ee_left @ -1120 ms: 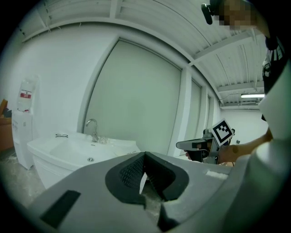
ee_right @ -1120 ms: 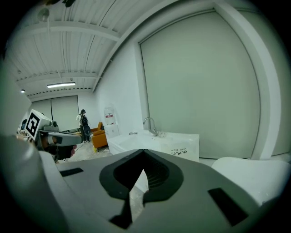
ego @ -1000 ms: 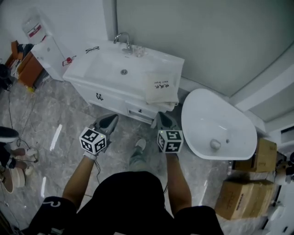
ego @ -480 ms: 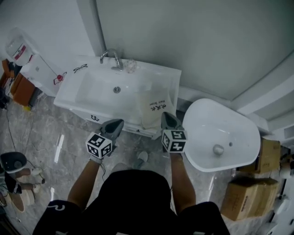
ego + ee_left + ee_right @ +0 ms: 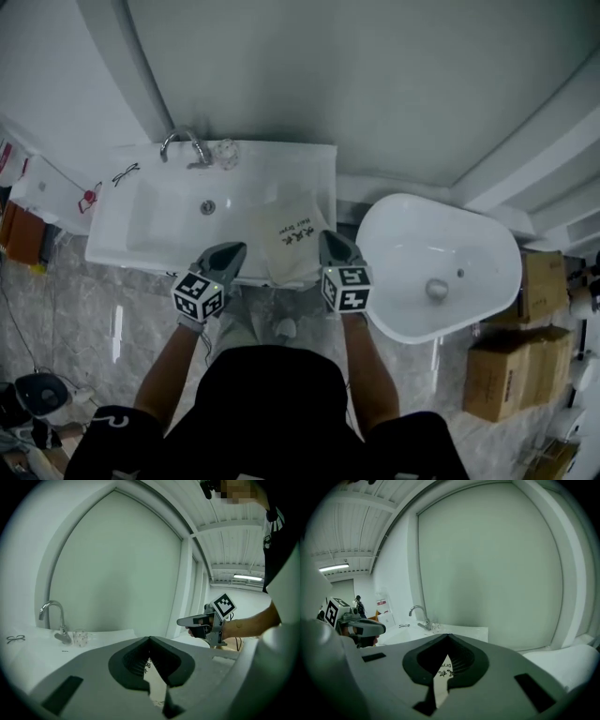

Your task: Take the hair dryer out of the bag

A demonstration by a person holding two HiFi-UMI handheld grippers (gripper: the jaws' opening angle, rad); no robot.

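Along the far side, wall: one pale grey-green panel that fills most of my head view.
Tub: white and oval, on the right, just beside the bench's right end.
Bench: a white washstand, with the basin sunk into its left part and a flat top on the right.
Boxes: cardboard, on the floor at the near right, past the tub.
Bag: white cloth with dark print. It lies flat on the right part of the bench and its near end droops over the near edge. I cannot tell which end is the mouth.
Hair dryer: no view shows it. I judge it is inside the bag.
Left tongs: pressed together with nothing between them. They are just left of the bag's near end, apart from it.
Right tongs: also together and empty, at the bag's right edge. I cannot tell whether they touch the cloth.
Tap: chrome, at the far rim of the basin.
Glass: clear, just right of the tap.
Spectacles: on the bench's far left.
Step in hand: the approach. I stand at the bench with the bag between my two tips and nothing taken out yet.
Next move: part both tongs and find the bag's mouth. One pair should hold the cloth while the other reaches in for the dryer.
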